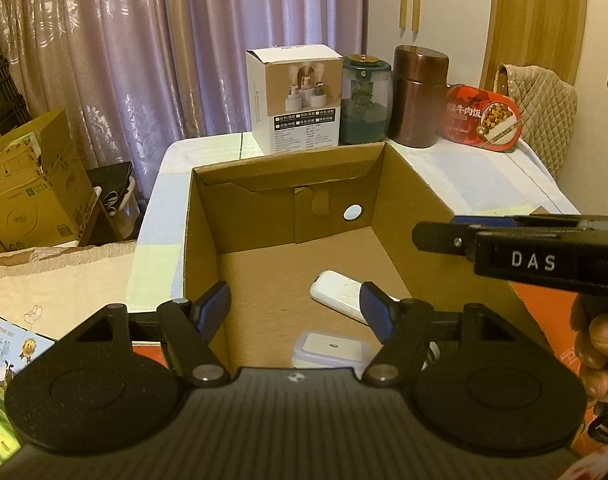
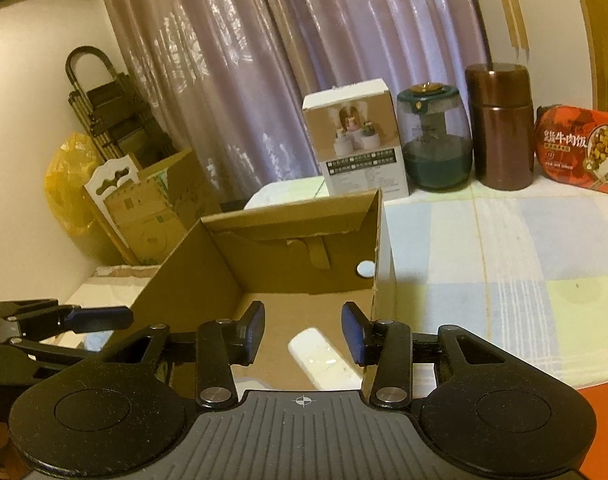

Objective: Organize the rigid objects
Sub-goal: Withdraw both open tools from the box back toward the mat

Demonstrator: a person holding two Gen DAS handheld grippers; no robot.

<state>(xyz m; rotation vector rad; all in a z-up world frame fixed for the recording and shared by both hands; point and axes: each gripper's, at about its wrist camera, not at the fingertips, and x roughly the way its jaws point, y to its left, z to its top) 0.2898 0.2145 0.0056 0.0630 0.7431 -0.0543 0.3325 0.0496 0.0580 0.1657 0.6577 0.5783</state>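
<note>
An open cardboard box (image 1: 404, 200) stands on the table; it also shows in the right wrist view (image 2: 191, 264). Inside lie a white remote (image 1: 336, 294), seen too in the right wrist view (image 2: 320, 354), and a small clear lidded container (image 1: 330, 350). My left gripper (image 1: 295, 308) is open and empty above the box's near edge. My right gripper (image 2: 302, 334) is open and empty over the box, above the remote. The right gripper shows from the side in the left wrist view (image 1: 436, 234).
At the table's back stand a white product box (image 1: 295, 100), a green-lidded jar (image 1: 366, 98), a brown canister (image 1: 420, 96) and a red food pack (image 1: 482, 118). Cardboard boxes (image 1: 27, 188) sit on the floor to the left, by the curtain.
</note>
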